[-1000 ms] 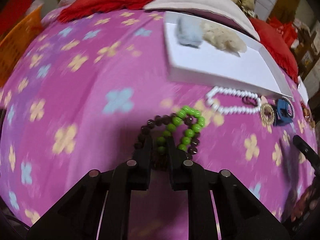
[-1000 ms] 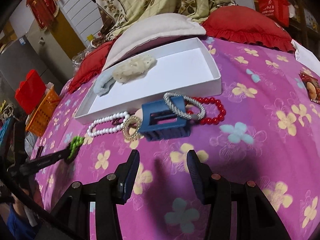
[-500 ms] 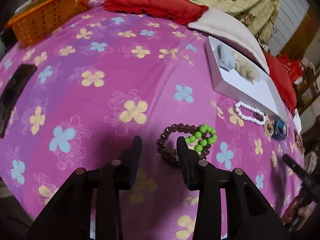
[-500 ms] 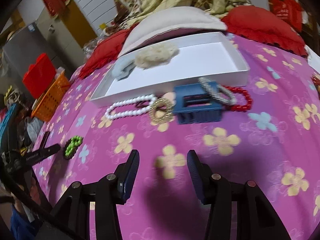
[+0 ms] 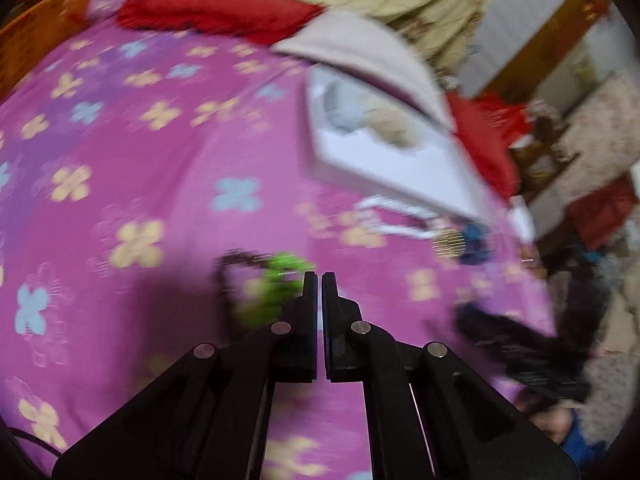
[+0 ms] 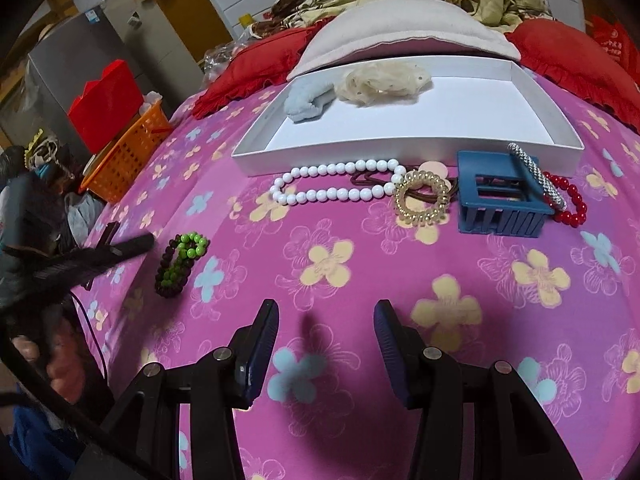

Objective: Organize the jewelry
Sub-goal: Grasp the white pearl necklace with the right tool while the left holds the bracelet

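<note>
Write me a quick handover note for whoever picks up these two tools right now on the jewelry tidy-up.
Left tool: shut, nothing between its fingers; green bead bracelet and dark bead bracelet lie on the bedspread just beside it.
Right tool: open, empty, above bare bedspread.
White tray: holds only a pale blue scrunchie and a cream scrunchie.
Left to put away, all in front of the tray: white pearl necklace, gold spiral hair tie, blue claw clip, silver bangle, red bead bracelet, plus the two bracelets near the left tool.
</note>
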A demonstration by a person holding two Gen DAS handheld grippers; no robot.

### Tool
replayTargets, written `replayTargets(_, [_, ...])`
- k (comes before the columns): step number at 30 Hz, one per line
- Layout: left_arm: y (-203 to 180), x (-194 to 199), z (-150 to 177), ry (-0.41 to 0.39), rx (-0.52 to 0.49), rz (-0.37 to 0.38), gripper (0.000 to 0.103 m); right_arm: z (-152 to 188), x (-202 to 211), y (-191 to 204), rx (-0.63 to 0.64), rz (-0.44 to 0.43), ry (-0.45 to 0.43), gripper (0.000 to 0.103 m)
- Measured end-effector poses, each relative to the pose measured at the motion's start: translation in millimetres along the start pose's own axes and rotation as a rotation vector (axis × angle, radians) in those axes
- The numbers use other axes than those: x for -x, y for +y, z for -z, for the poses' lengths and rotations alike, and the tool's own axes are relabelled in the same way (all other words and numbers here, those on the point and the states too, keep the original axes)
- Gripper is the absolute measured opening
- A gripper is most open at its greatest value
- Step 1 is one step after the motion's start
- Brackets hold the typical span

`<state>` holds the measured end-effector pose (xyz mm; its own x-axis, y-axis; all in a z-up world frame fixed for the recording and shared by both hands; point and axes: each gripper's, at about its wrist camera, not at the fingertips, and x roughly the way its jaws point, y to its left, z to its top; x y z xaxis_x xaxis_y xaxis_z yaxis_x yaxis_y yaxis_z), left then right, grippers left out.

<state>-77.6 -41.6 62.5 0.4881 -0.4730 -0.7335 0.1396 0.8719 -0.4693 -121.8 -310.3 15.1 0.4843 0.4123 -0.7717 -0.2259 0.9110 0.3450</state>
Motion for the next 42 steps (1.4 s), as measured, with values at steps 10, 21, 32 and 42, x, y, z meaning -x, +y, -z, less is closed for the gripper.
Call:
replayTargets(10, [-2.6,49.9,-4.6,-0.125,0.004,-0.145,0.002,-7.4,-18.1,41.3,0.08,-0.099,0.046,0.048])
replayTargets(21, [55.5,47.1,32.2,-0.068,0.084,-0.28,0.013,-54.1,-62.2,79.1,0.225,0.054,-0.002,0.048])
replayTargets(32, [55.1,25.2,21.5,-0.057,0.065,-0.198,0.017,-92.4,-110.9,73.0,0.279,0.159,0.047,0.037])
replayTargets(42, [31.4,-18.3,-0.1,0.02,-0.062,-0.185,0.017,-69.2,-88.4,59.0,0.19,0.07,0.069,0.009])
